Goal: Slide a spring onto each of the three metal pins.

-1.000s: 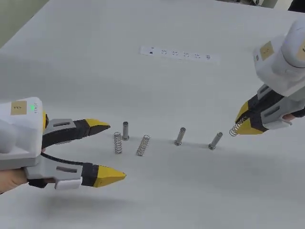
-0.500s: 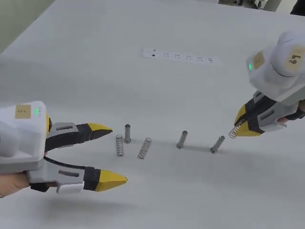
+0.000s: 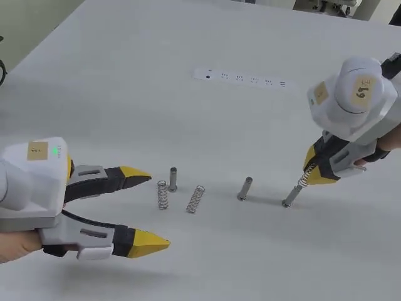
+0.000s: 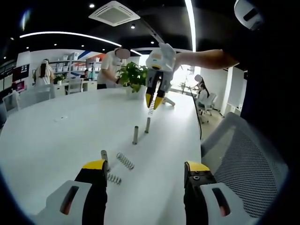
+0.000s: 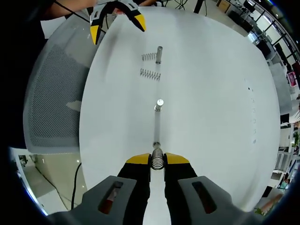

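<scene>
In the head view, my right gripper [image 3: 311, 175] has its jaws pressed together on a spring [image 3: 305, 178]. The spring's lower end sits right at the top of the right pin [image 3: 292, 195]. I cannot tell whether the coil has caught over the tip. The middle pin [image 3: 245, 188] and the left pin [image 3: 173, 179] stand bare on the bench [image 3: 125, 94], with two loose springs [image 3: 163, 195] lying just beside the left pin. My left gripper [image 3: 158, 210] hovers near them, jaws spread, holding nothing.

In the left gripper view, the held spring [image 4: 151, 110] hangs roughly in line with the right pin [image 4: 147, 125].

In the right gripper view, I look almost straight along the right pin [image 5: 156, 126], with the spring [image 5: 158, 159] centred between the jaws. To do this well, I judge the coil's axis should run along the shaft. I should ease it on without squeezing harder, and release only once several turns are over the tip.
</scene>
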Demonstrator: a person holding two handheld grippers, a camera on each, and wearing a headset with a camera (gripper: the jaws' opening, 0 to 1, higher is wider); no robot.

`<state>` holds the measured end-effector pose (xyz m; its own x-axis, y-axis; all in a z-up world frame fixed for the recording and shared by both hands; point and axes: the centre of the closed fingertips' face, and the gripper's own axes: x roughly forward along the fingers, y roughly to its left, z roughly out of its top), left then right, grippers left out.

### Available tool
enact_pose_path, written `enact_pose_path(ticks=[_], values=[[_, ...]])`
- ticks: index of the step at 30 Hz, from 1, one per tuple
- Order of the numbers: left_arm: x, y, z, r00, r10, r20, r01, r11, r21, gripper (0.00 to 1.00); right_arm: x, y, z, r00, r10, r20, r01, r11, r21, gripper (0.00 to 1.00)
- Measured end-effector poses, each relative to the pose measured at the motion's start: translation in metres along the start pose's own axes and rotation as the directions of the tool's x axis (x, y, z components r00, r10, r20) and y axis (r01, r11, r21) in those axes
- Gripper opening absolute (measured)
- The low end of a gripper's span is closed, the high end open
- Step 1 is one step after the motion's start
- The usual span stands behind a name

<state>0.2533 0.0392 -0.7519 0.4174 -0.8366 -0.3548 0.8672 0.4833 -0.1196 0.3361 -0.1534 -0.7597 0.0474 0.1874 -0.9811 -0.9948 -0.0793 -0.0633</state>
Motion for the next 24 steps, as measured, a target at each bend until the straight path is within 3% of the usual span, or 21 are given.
enact_pose_path(ticks=[24], values=[[-0.006, 0.0047, -0.0019, 0.9998, 0.021, -0.002, -0.021, 1.0, -0.017, 0.64, 0.008, -0.0005, -0.0026, 0.9996, 0.013, -0.025, -0.013, 1.0, -0.018, 0.08]])
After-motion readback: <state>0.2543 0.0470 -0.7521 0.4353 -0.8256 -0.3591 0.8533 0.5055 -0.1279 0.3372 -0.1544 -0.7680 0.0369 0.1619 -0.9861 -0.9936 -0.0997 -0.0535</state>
